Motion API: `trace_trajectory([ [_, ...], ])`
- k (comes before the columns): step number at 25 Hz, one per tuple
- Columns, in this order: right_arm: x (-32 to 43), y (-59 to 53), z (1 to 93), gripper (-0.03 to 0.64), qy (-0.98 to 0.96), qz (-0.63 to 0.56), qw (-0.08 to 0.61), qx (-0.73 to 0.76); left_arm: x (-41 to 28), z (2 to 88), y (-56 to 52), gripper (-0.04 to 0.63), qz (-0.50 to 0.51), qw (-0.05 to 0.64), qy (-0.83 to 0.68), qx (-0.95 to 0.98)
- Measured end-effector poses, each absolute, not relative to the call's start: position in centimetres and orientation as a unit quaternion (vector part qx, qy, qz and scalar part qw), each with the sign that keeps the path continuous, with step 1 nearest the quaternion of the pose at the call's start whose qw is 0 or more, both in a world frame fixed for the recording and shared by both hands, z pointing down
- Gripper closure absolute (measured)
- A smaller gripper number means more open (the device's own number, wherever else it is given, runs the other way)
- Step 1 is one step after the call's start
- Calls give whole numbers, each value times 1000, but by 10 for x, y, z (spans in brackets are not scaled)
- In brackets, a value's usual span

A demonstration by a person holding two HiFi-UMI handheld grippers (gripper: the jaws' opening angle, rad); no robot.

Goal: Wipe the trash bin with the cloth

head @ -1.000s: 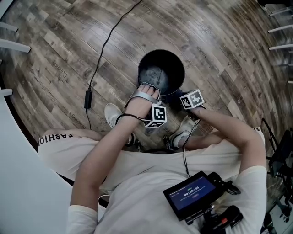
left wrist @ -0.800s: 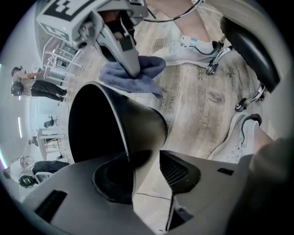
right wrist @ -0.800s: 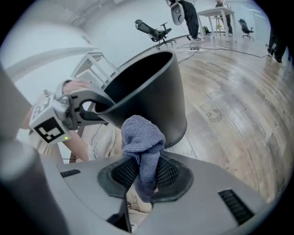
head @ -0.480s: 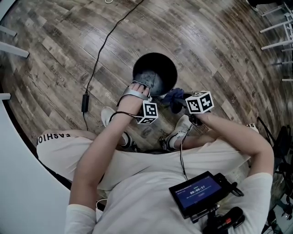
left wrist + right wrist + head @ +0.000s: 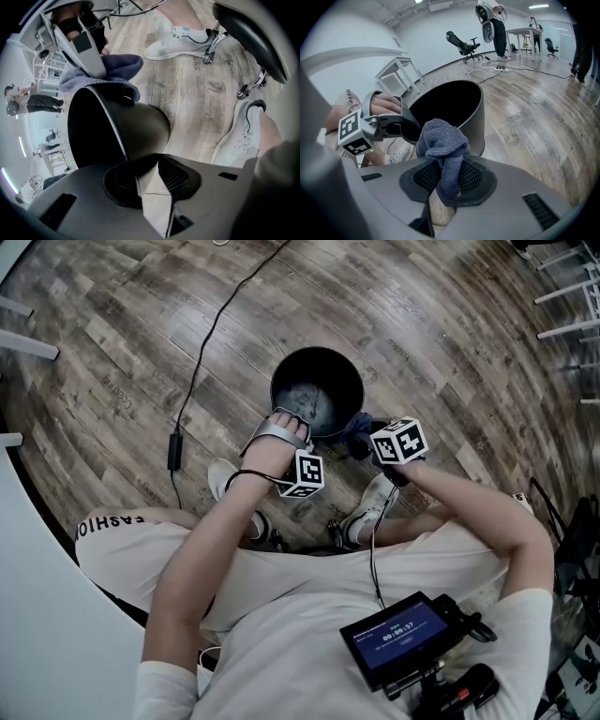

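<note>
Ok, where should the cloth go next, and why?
Probably drag the cloth, pinched in the right gripper, down the outer wall of the trash bin. It sits bunched by the rim, and the left gripper, its jaws just closed tighter on the rim, steadies the bin.

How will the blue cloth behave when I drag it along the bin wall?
Probably floppy and light: the cloth bunches in folds from the right gripper. Against the trash bin it will likely crumple, not spread flat; its knit looks grippy.

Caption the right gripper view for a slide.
Right gripper holds a bunched blue-grey cloth beside the open black trash bin.
</note>
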State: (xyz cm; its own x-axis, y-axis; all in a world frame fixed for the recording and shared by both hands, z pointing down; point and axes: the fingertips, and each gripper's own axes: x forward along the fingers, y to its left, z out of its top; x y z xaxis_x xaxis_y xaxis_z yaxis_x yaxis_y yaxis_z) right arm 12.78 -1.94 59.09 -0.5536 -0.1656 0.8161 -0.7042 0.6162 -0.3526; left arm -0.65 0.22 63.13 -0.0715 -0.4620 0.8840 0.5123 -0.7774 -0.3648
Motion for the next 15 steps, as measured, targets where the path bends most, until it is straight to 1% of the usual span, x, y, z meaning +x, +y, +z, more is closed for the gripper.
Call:
trace_trajectory([
  [15, 129, -26, 683, 541, -797, 341, 430, 254, 1, 631, 5, 491, -731, 338, -24, -592],
])
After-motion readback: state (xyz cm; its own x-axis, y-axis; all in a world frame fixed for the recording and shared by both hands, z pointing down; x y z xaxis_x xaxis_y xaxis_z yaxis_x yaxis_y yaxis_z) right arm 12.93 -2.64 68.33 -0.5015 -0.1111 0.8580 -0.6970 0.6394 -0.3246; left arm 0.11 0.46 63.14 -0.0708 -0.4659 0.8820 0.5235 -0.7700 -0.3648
